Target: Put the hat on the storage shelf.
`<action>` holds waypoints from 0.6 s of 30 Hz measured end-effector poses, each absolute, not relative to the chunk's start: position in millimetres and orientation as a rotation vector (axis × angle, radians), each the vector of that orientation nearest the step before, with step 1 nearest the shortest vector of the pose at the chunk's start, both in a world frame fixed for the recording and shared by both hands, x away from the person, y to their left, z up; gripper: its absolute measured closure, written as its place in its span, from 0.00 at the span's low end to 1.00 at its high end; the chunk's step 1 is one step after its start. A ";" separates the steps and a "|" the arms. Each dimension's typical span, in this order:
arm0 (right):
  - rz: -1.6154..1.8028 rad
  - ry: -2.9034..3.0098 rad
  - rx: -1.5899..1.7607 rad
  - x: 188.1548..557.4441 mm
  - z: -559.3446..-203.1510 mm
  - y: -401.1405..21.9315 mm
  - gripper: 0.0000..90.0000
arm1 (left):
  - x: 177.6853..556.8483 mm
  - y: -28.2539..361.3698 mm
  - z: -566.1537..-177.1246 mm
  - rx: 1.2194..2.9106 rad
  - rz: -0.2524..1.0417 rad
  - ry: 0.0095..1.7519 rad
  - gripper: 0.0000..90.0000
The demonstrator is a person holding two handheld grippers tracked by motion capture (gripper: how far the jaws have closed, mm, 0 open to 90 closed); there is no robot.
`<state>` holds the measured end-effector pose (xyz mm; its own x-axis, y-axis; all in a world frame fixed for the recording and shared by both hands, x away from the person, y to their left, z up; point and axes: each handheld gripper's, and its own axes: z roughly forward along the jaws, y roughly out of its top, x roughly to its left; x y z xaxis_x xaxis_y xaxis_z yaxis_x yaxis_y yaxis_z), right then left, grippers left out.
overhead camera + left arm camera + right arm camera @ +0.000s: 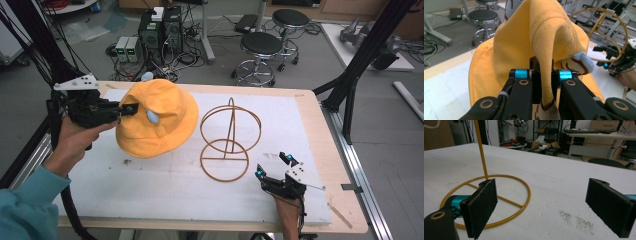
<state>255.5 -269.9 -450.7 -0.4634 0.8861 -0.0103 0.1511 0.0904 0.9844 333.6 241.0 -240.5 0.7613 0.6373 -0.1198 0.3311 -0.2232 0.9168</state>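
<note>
Now your left gripper is pinching a fold of the yellow hat, jaws pressed tight on the cloth, and the hat hangs from that grip above the white mat, tilted with its opening facing down and toward you. From the left gripper view you can see the fold of the hat running straight down between the two black jaws, with a pale blue patch sewn on the fabric just to the right of them. Beside the hat, to its right in the high view, the wire stand sits upright on the mat, apart from the brim; its round base lies flat and its upper hoop stands above it.

Your right gripper rests low at the near right of the mat, close to the stand's base, with its jaws spread wide and nothing between them. In the right gripper view the stand lies just beyond the left jaw, its post rising from the ring.
</note>
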 end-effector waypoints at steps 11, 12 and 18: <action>1.427 1.712 1.028 255.6 -450.8 -269.5 0.10 | 341.4 221.5 -208.0 1.857 0.320 0.706 0.96; 1.428 1.713 1.029 255.5 -450.7 -269.7 0.10 | 342.0 219.7 -205.4 1.856 0.322 0.702 0.96; 1.431 1.712 1.033 255.4 -450.6 -269.7 0.10 | 342.9 212.2 -193.3 1.841 0.312 0.679 0.96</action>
<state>255.4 -269.7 -450.6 -0.4627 0.8865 -0.0049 0.1524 0.0849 0.9847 342.9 212.2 -193.3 0.8014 0.5882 -0.1082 0.3009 -0.2402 0.9229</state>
